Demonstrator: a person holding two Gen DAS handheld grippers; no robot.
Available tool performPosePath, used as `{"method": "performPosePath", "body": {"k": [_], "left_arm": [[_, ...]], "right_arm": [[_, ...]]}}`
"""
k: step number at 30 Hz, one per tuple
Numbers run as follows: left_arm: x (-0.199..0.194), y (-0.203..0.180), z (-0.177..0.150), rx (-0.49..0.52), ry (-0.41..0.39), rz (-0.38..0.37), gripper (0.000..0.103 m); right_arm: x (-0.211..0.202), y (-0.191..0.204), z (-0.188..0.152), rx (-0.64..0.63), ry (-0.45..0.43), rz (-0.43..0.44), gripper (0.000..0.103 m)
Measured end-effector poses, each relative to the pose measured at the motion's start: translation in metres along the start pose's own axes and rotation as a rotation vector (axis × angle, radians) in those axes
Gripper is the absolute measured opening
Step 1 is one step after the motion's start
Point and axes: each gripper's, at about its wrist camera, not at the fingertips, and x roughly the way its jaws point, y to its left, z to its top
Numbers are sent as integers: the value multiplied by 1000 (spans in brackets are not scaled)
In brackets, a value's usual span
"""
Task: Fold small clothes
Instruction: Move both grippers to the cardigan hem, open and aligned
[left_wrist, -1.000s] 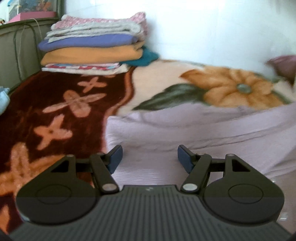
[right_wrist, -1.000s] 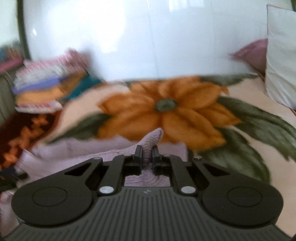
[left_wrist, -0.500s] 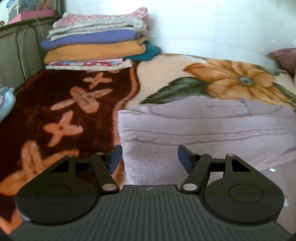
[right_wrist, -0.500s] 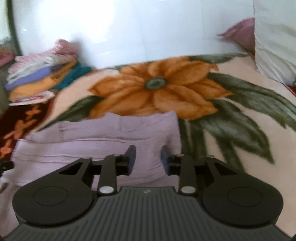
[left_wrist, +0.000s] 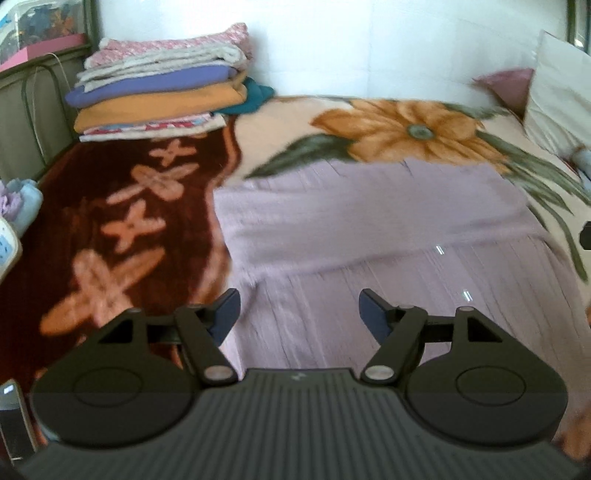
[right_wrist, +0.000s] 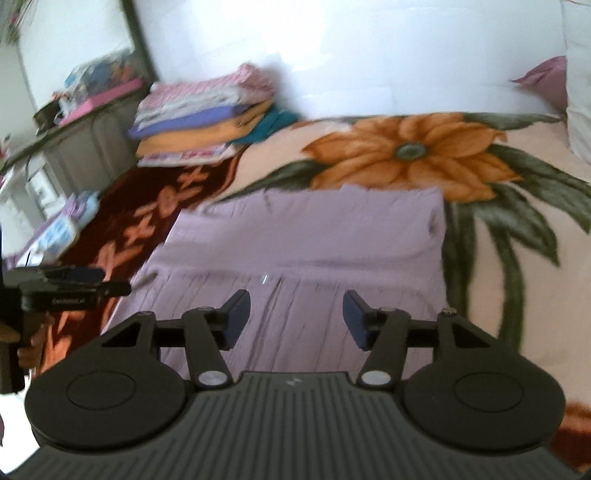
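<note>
A lilac garment (left_wrist: 369, 229) lies flat on the flowered blanket, its far part folded over toward me; it also shows in the right wrist view (right_wrist: 306, 240). My left gripper (left_wrist: 299, 312) is open and empty above the garment's near left part. My right gripper (right_wrist: 295, 314) is open and empty above its near middle. The left gripper also shows at the left edge of the right wrist view (right_wrist: 70, 282).
A stack of folded clothes (left_wrist: 162, 99) sits at the far left by the wall, also in the right wrist view (right_wrist: 207, 118). White and pink pillows (left_wrist: 554, 96) lie at the far right. A phone (left_wrist: 13, 421) lies at the near left. The blanket (right_wrist: 406, 151) covers the bed.
My right gripper opened and let go of the lilac garment's edge, which now lies folded over. Both grippers have drawn back and up from the garment.
</note>
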Motion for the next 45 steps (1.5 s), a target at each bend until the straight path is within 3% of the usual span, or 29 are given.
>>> {"method": "performPosePath", "body": {"k": [5,11,22,26,31,37,45], "left_arm": [[-17,-14,-28,38,52,-72,73],[-27,-31,-57,104,136,-140,73],[-42,-47,-89,191,249,-225,73],[-37,-57,-104,260,275,-196,72],[-27,-56,-107,233,249,-163,75],[-23,-65,-110,272,203,-128,78],[-18,-68,-108,266,155,-105,79]], "right_arm": [[-11,25,-38,-168,80,-34,64],[-8,39,-78,-188,224,26,64],[-4,55,-113,-355,334,5,64],[-1,58,-117,-415,320,-39,76],[7,62,-120,-468,301,-56,77],[22,57,-120,-391,298,-76,77],[23,60,-115,-457,328,-36,77]]}}
